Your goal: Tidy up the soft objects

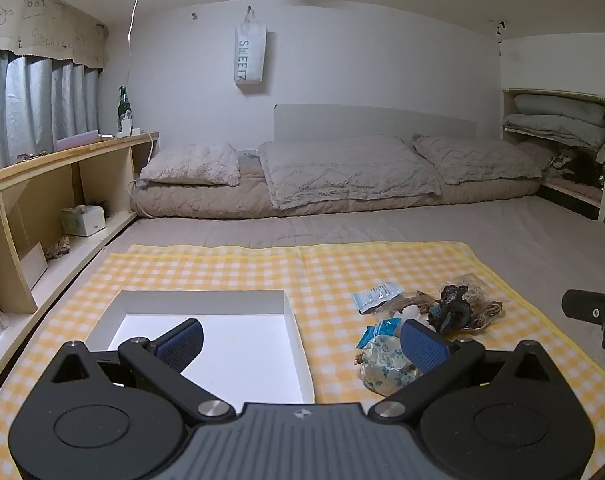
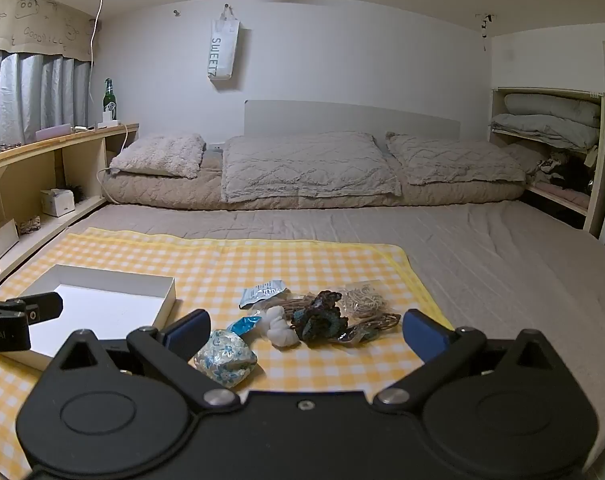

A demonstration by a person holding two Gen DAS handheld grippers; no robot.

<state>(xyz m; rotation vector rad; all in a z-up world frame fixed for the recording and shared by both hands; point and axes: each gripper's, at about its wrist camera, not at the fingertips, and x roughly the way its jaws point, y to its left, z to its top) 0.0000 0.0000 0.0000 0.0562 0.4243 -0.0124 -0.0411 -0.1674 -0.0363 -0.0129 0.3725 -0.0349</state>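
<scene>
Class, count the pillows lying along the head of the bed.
3: a fluffy pillow at the left, a large quilted pillow in the middle, another quilted pillow at the right.

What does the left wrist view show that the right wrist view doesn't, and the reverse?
Only the left wrist view: the white box seen between the open left gripper jaws.
Only the right wrist view: the white fluffy piece in full, and bare bed sheet to the right.
Both: yellow checked cloth, floral pouch, dark scrunchie, pillows, hanging bag.
</scene>
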